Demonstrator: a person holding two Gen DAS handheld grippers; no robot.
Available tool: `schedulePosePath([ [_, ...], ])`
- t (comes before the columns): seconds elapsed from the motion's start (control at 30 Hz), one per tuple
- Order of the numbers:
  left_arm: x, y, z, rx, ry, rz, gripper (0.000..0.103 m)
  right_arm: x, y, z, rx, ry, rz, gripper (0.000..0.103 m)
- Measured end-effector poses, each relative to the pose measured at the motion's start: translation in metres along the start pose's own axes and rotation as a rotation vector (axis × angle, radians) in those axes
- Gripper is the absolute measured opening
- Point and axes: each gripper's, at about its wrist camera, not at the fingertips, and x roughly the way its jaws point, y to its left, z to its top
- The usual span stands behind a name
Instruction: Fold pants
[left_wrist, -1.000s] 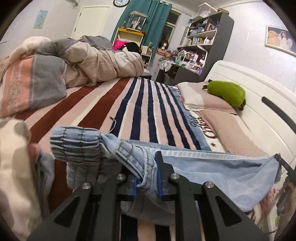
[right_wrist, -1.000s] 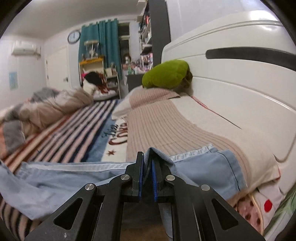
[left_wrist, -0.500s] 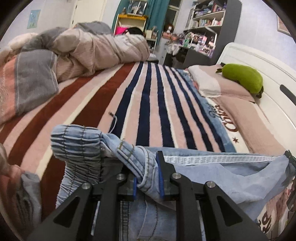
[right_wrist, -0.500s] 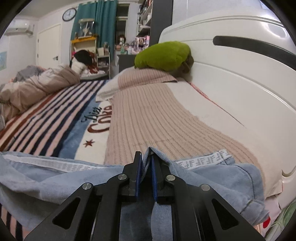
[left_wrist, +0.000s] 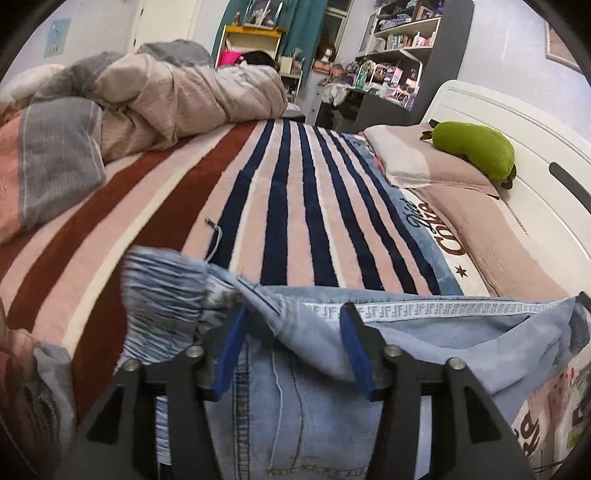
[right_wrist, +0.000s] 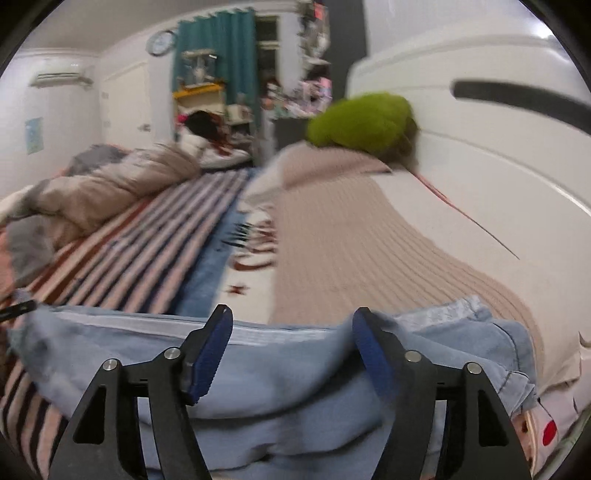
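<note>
Light blue denim pants (left_wrist: 424, 332) lie across the near part of the striped bed, with a white patterned side stripe (left_wrist: 424, 308) running left to right. The gathered elastic waistband (left_wrist: 162, 291) is bunched at the left. My left gripper (left_wrist: 291, 341) is open, its blue-padded jaws spread around a loose fold of denim. In the right wrist view the pants (right_wrist: 288, 373) lie under my right gripper (right_wrist: 291, 343), which is open too, with fabric slack between the jaws. The right wrist view is blurred by motion.
A striped blanket (left_wrist: 288, 206) covers the bed. A crumpled duvet (left_wrist: 166, 99) lies at the far left. Pillows (left_wrist: 491, 236) and a green plush (left_wrist: 476, 147) lie by the white headboard (right_wrist: 498, 155) on the right. Shelves (left_wrist: 406, 48) stand beyond the bed.
Both grippers were shut on the pants and have opened, letting go of the denim. The pants have dropped lower onto the bed.
</note>
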Motion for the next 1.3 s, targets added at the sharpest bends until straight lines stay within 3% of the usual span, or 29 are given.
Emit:
schedulePosePath([
  [0.1, -0.001, 0.003, -0.003, -0.012, 0.014, -0.025, 0.048, -0.011, 0.035, -0.002, -0.06, 0.001, 0.111, 0.064],
  [0.2, 0.002, 0.002, -0.008, -0.009, 0.04, -0.041, 0.054, 0.001, 0.074, -0.015, -0.103, 0.099, 0.288, 0.064],
  [0.27, 0.006, -0.002, -0.013, 0.014, 0.059, -0.044, 0.055, 0.016, 0.106, -0.03, -0.176, 0.154, 0.359, 0.064],
  [0.43, 0.013, -0.006, -0.021, 0.036, 0.088, -0.05, 0.055, 0.059, 0.169, -0.061, -0.453, 0.205, 0.353, 0.064],
  [0.53, 0.016, -0.006, -0.024, 0.048, 0.093, -0.033, 0.055, 0.089, 0.191, -0.07, -0.554, 0.254, 0.342, 0.062],
  [0.6, 0.018, -0.004, -0.026, 0.051, 0.096, -0.024, 0.055, 0.109, 0.202, -0.076, -0.61, 0.278, 0.289, 0.044],
  [0.63, 0.018, -0.002, -0.026, 0.052, 0.094, -0.018, 0.055, 0.119, 0.206, -0.076, -0.628, 0.287, 0.254, 0.016],
  [0.67, 0.019, -0.001, -0.025, 0.056, 0.092, -0.01, 0.055, 0.126, 0.206, -0.073, -0.626, 0.289, 0.247, 0.005],
  [0.83, 0.025, 0.007, -0.024, 0.059, 0.09, 0.033, 0.055, 0.152, 0.199, -0.045, -0.572, 0.248, 0.207, 0.005],
  [0.97, 0.033, 0.013, -0.026, 0.053, 0.109, 0.055, 0.055, 0.183, 0.201, -0.027, -0.559, 0.28, 0.184, 0.007],
  [1.03, 0.034, 0.013, -0.027, 0.054, 0.114, 0.063, 0.055, 0.196, 0.202, -0.024, -0.561, 0.285, 0.155, 0.015],
  [1.17, 0.028, 0.01, -0.024, 0.064, 0.089, 0.067, 0.056, 0.198, 0.194, -0.013, -0.514, 0.271, 0.154, 0.045],
  [1.3, 0.018, 0.003, -0.021, 0.066, 0.051, 0.063, 0.058, 0.154, 0.167, 0.005, -0.441, 0.217, 0.167, 0.046],
])
